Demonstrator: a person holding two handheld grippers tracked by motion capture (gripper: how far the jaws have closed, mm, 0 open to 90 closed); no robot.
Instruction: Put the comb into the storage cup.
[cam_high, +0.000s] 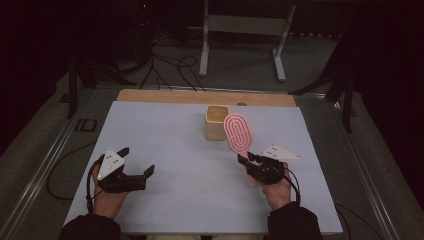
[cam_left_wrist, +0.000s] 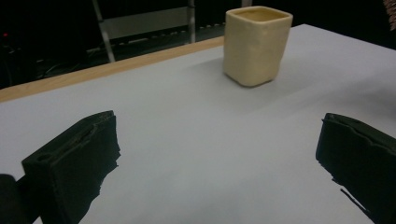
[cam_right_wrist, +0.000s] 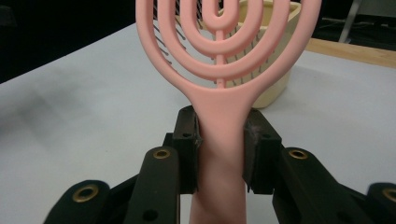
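1. While clamped by its handle, the pink brush (cam_high: 238, 132) stands raised just at 3 o'clock of the cream cup (cam_high: 216, 122).
2. Right gripper (cam_high: 243, 159) jaws press both handle sides.
3. Left gripper (cam_high: 136, 163), at 8 o'clock, gapes wide, empty.

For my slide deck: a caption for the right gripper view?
Right tongs clamp the handle of a pink hairbrush, held up before a cream cup.

Lab: dark curtains, floor cables (cam_high: 170, 67), metal frame (cam_high: 245, 30), bare table (cam_high: 200, 175)
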